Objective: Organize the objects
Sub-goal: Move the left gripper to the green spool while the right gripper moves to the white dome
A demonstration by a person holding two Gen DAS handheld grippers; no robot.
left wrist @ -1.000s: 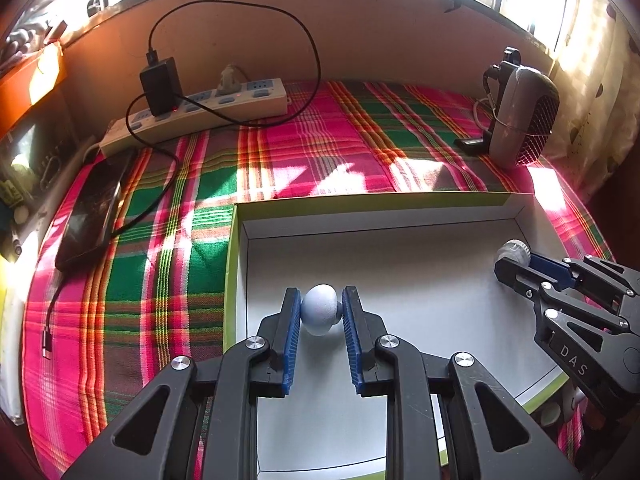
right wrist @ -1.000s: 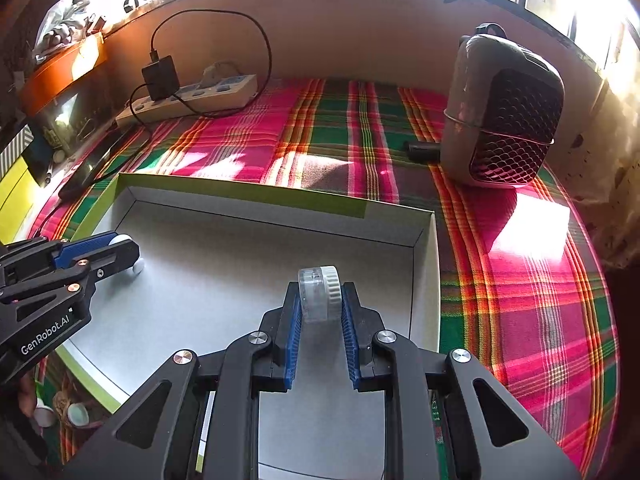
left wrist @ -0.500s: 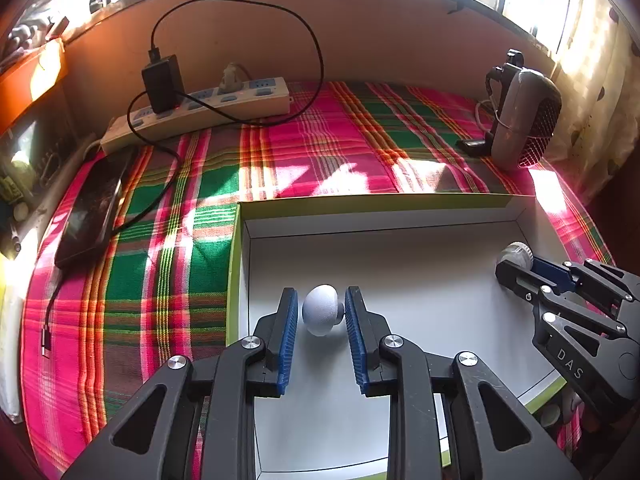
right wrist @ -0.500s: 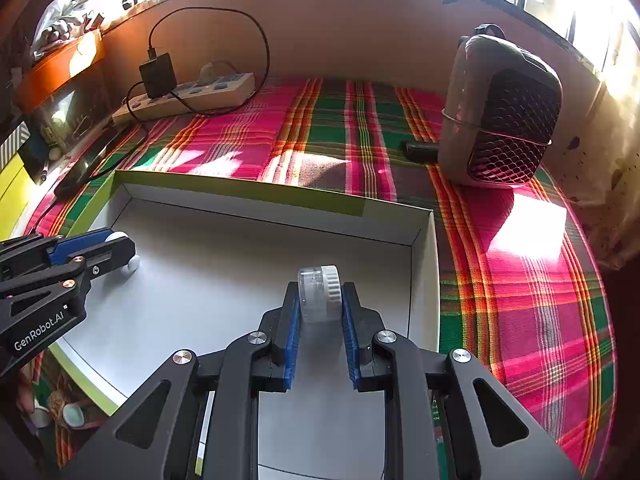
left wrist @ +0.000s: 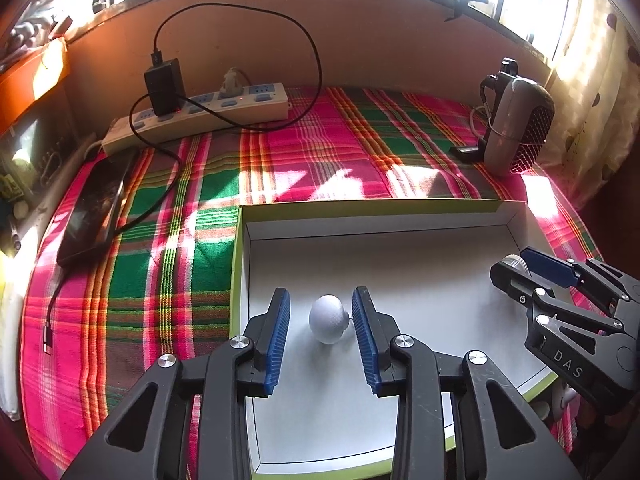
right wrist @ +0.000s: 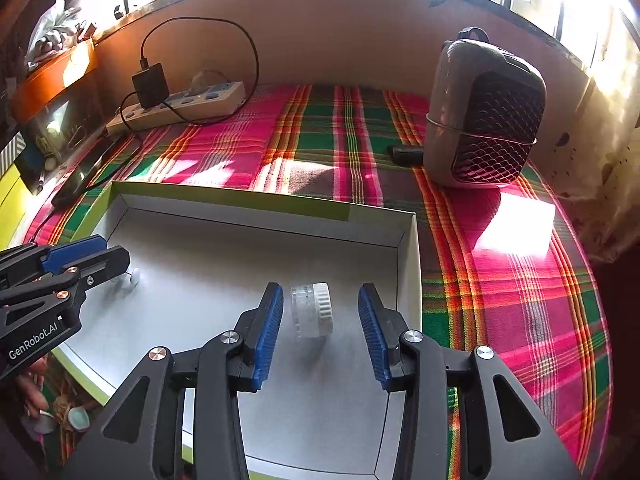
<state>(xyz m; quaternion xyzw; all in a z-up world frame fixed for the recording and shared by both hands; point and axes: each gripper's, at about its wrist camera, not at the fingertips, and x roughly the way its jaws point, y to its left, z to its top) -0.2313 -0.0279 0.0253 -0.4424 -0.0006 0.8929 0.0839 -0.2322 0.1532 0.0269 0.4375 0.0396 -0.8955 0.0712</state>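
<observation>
A shallow white box with a green rim lies on the plaid cloth; it also shows in the right wrist view. My left gripper is open, with a pale round knob resting on the box floor between its fingers. My right gripper is open around a small clear jar with a white ribbed cap, lying on its side on the box floor. The right gripper also shows at the right of the left wrist view, and the left gripper at the left of the right wrist view.
A white power strip with a black charger and looping cable lies at the back left. A black phone lies left of the box. A grey mesh-fronted heater stands at the back right. A wall runs behind.
Both grippers have opened. The left let go of the round knob and the right let go of the jar; both objects now rest on the box floor.
</observation>
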